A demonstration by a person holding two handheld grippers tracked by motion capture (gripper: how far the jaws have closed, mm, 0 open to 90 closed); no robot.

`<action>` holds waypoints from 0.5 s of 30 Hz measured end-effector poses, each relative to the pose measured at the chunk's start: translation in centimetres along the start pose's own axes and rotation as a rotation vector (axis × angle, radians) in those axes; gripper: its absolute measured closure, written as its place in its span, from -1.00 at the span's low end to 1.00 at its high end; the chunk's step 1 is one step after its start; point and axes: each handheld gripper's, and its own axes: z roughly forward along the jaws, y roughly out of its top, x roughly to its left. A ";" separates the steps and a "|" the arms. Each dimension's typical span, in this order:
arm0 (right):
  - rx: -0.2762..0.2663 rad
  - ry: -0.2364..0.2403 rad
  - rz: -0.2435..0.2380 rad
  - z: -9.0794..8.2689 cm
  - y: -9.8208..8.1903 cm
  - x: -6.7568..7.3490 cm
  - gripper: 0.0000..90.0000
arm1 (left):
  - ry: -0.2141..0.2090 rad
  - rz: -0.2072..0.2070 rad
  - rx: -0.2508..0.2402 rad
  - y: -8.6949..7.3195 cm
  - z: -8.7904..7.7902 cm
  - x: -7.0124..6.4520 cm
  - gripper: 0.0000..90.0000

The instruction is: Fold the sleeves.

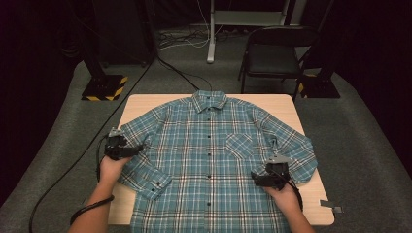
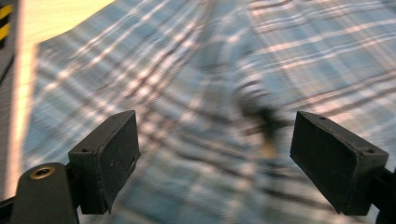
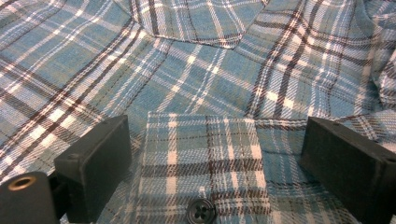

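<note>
A buttoned plaid shirt (image 1: 214, 155) lies flat on the worktop (image 1: 141, 102). The left gripper (image 1: 127, 149) and right gripper (image 1: 262, 178) hover over its sleeves, fingers open. Likely next: pinch each cuff squarely before folding.

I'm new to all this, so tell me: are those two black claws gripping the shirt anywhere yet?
No. The left gripper and right gripper both stand open over the plaid shirt; the right one frames a buttoned cuff without pinching it.
</note>
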 end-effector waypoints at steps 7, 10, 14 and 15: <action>0.001 -0.001 0.001 -0.1 -0.1 0.0 -0.83 | -0.001 -0.037 -0.023 -1.8 0.6 1.6 -0.67; 0.001 -0.001 0.001 -0.1 -0.1 0.0 -0.83 | -0.013 -0.032 -0.021 -1.8 0.5 1.5 -0.69; 0.001 -0.002 0.001 -0.1 -0.1 0.0 -0.83 | -0.009 -0.006 -0.021 -1.1 0.0 1.7 -0.66; 0.000 -0.002 0.001 -0.1 -0.1 0.0 -0.83 | 0.000 -0.008 -0.025 -0.9 -0.2 1.8 -0.64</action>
